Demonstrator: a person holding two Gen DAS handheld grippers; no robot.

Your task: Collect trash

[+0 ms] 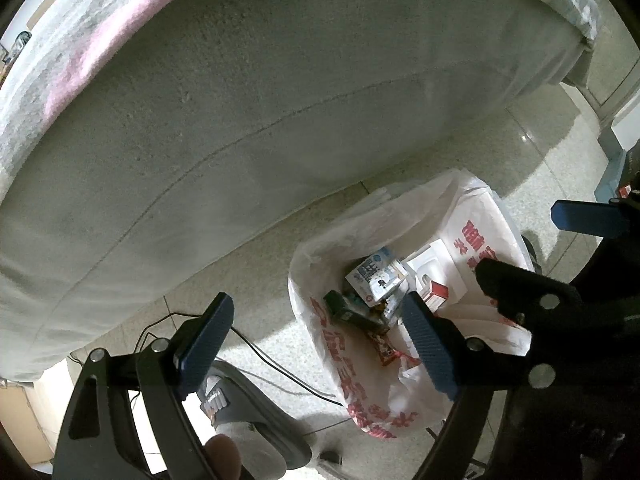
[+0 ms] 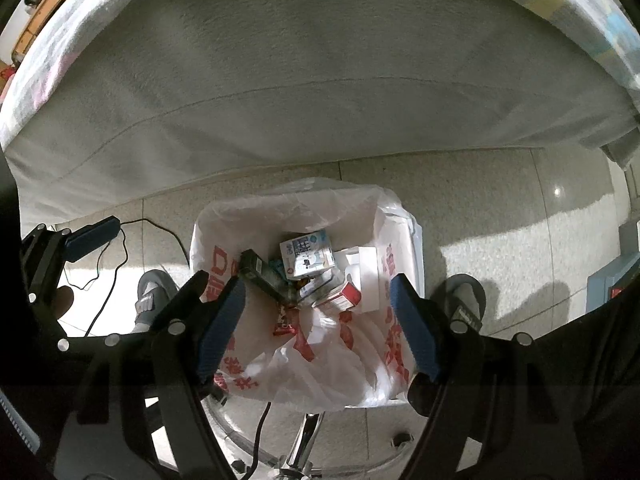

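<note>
A bin lined with a white plastic bag with red print (image 1: pixel 472 240) (image 2: pixel 384 264) stands on the floor beside the bed. Inside lie a blue-and-white carton (image 1: pixel 376 272) (image 2: pixel 306 254), a dark box (image 1: pixel 348 310) (image 2: pixel 260 272), a red-and-white box (image 1: pixel 438 294) (image 2: pixel 346 296) and a red wrapper (image 2: pixel 285 326). My left gripper (image 1: pixel 320 344) is open and empty, above the bin's left side. My right gripper (image 2: pixel 320 324) is open and empty, right over the bin's mouth. The right gripper's fingers (image 1: pixel 584 216) show at the right edge of the left wrist view.
A bed with a grey sheet (image 1: pixel 260 100) (image 2: pixel 320 80) fills the far side. Black cables (image 1: pixel 276 368) (image 2: pixel 120 256) run on the tiled floor. The person's grey slippers (image 1: pixel 248 416) (image 2: pixel 150 300) (image 2: pixel 466 300) stand either side of the bin. A chair base (image 2: pixel 304 440) is below.
</note>
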